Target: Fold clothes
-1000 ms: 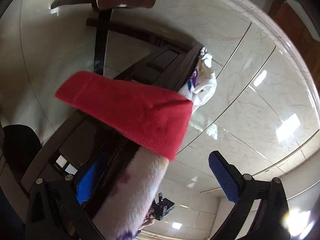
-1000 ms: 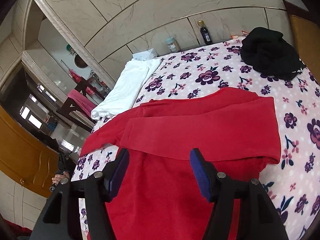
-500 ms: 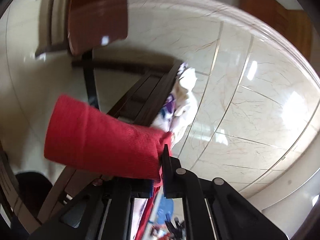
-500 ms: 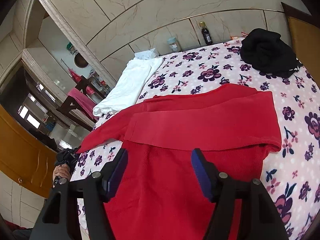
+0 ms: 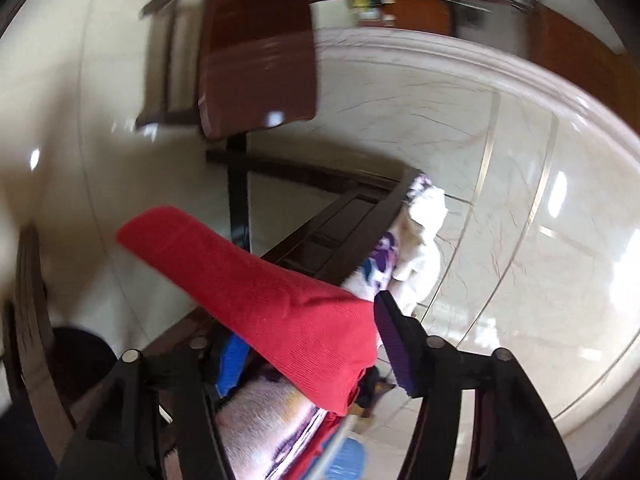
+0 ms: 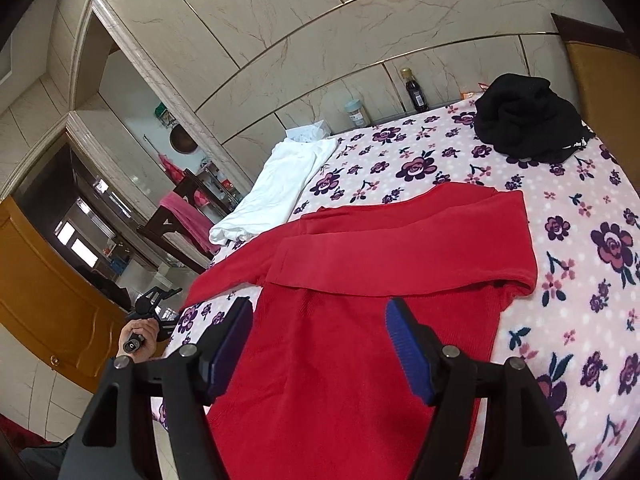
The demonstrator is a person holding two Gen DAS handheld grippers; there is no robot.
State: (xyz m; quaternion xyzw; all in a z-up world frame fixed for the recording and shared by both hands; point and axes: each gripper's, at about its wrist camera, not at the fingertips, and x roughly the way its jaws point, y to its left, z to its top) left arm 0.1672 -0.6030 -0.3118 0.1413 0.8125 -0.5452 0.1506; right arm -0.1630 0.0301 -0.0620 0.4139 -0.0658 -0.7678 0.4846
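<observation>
A red knitted sweater (image 6: 360, 320) lies spread on a desk covered by a pink fleece cloth printed with dark purple roses (image 6: 580, 240), its upper part folded down across the body in a broad band. One red sleeve (image 5: 256, 292) reaches off the desk's left edge and, in the left wrist view, passes between the blue-padded fingers of the left tool (image 5: 316, 344). Those jaws have just been opening after a clench; the sleeve sits in the gap, close against the right-hand pad, but the blur does not let me tell whether the pads press on it. The right tool (image 6: 320, 336) hovers released over the sweater's lower body, its jaws parted and nothing between them; they have just been opening a little further. In the right wrist view the person's hand (image 6: 140, 336) grips the handle of the left tool beside the desk's edge. A folded white garment (image 6: 280, 188) lies near the far left of the cloth and a crumpled black garment (image 6: 528, 120) at the far right corner, both well apart from the sweater. A dark glass bottle (image 6: 414, 90) and a pale lidded jar (image 6: 356, 114) stand against the marble wall (image 6: 280, 20). A dark wooden chair (image 5: 256, 60) stands on the glossy tiled floor (image 5: 520, 220) beyond the sleeve.
</observation>
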